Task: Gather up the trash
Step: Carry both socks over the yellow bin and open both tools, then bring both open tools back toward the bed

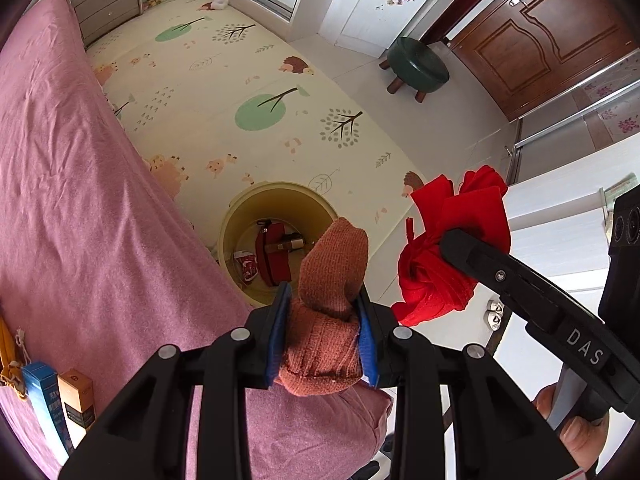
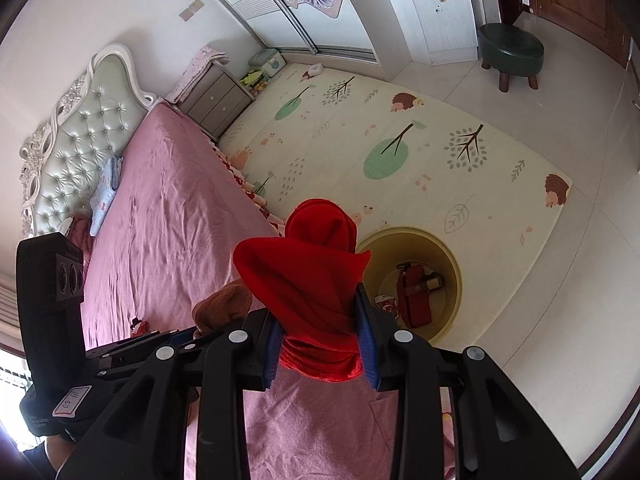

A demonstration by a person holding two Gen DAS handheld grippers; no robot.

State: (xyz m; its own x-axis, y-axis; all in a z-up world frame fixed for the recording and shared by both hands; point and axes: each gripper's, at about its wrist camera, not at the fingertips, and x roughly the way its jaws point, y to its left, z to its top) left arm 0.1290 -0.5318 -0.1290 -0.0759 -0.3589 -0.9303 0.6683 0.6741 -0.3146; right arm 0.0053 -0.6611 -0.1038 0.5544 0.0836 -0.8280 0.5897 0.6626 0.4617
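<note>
My left gripper is shut on a brown knitted sock and holds it above the bed's edge, near the yellow trash bin. My right gripper is shut on a bunched red cloth; it also shows in the left wrist view, to the right of the sock. The bin stands on the floor mat beside the bed and holds a red pouch and a small red-and-white wrapper. The brown sock shows left of the red cloth.
The pink bed fills the left. Two small boxes lie on it near the left edge. A patterned play mat covers the floor. A green stool stands near the wooden door. A white cabinet is at right.
</note>
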